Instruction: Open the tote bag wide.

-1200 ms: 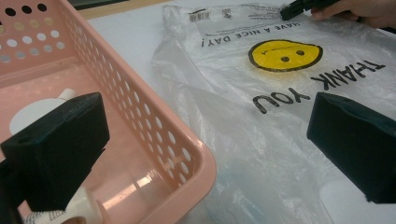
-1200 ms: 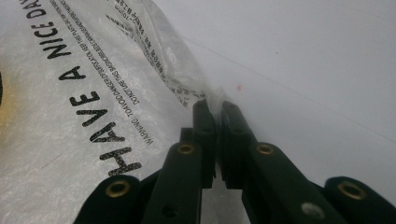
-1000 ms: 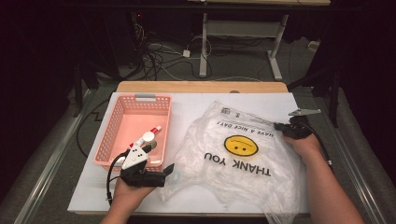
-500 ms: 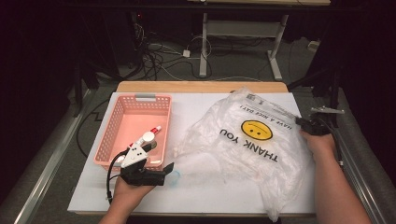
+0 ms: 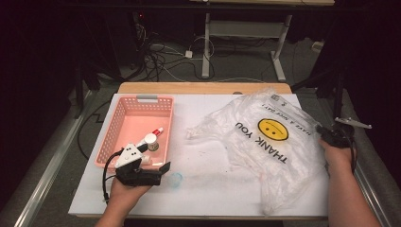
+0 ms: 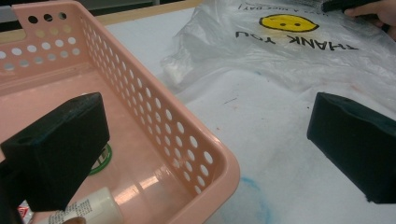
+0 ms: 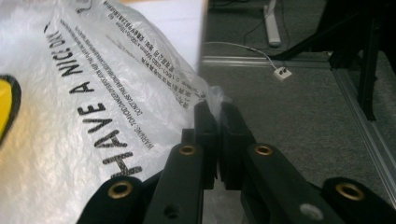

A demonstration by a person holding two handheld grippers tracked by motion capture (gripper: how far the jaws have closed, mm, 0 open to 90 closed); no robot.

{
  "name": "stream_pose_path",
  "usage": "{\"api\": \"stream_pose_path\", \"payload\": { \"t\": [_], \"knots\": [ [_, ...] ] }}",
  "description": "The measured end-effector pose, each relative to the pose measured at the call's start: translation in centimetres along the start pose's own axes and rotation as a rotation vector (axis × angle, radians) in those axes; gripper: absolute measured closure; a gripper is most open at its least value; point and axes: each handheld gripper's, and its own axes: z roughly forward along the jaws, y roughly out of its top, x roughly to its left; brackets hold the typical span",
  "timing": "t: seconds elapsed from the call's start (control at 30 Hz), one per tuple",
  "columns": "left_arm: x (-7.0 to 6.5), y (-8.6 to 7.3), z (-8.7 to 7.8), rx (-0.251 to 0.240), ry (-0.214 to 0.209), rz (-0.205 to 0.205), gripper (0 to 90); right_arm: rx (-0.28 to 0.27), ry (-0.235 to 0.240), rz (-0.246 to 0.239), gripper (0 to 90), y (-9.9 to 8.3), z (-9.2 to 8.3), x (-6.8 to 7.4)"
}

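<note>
Pinching the edge of a clear plastic bag (image 5: 269,142), the right claw (image 7: 217,114) has its jaws closed tight on the film; the bag spreads across the table (image 5: 208,189) to its left. The left claw (image 5: 163,172) rests wide open just beside a pink basket (image 5: 124,124), holding nothing.

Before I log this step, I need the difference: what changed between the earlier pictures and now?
The right gripper, shut on the plastic bag, dragged its edge toward the table's right side, stretching the bag out. The left gripper stayed open beside the pink basket; the basket and its contents kept their places.
</note>
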Motion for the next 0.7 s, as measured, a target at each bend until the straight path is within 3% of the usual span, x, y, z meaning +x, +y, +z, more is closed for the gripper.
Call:
{"api": "stream_pose_path", "payload": {
  "t": [0.03, 0.1, 0.2, 0.23, 0.4, 0.5, 0.53, 0.57, 0.7],
  "knots": [
    [0.1, 0.0, -0.1, -0.003, 0.000, 0.000, 0.0, 0.003, 0.011, -0.025, 89.0, -0.4, -0.3, 1.1],
    [0.2, 0.0, -0.3, -0.003, -0.001, 0.001, 0.0, 0.003, -0.011, -0.085, 88.5, -0.7, -0.9, 2.4],
    [0.1, -0.1, -0.2, 0.004, -0.005, 0.001, 0.0, 0.001, 0.026, -0.084, 87.9, -0.7, -1.5, 3.0],
    [0.0, -0.1, -0.1, 0.005, -0.008, 0.001, 0.0, 0.010, 0.046, -0.107, 87.2, -0.9, -1.8, 3.7],
    [-0.4, -0.1, 0.0, 0.008, -0.014, 0.012, 0.0, 0.031, 0.061, -0.129, 82.5, -1.4, -2.0, 4.4],
    [-0.3, -0.3, 0.1, 0.009, -0.017, 0.005, 0.0, 0.015, 0.082, -0.119, 66.8, -1.5, -2.5, 4.3],
    [-0.2, -0.4, 0.1, 0.010, -0.016, 0.004, 0.0, 0.015, 0.082, -0.119, 66.8, -1.5, -2.5, 4.3],
    [-0.2, -0.4, 0.1, 0.008, -0.015, -0.001, 0.0, -0.002, 0.096, -0.109, 57.9, -1.4, -3.1, 4.0],
    [-0.1, -0.5, 0.0, 0.005, -0.011, -0.001, 0.0, -0.058, 0.109, -0.122, 45.9, -1.2, -4.9, 3.9]
  ]
}}
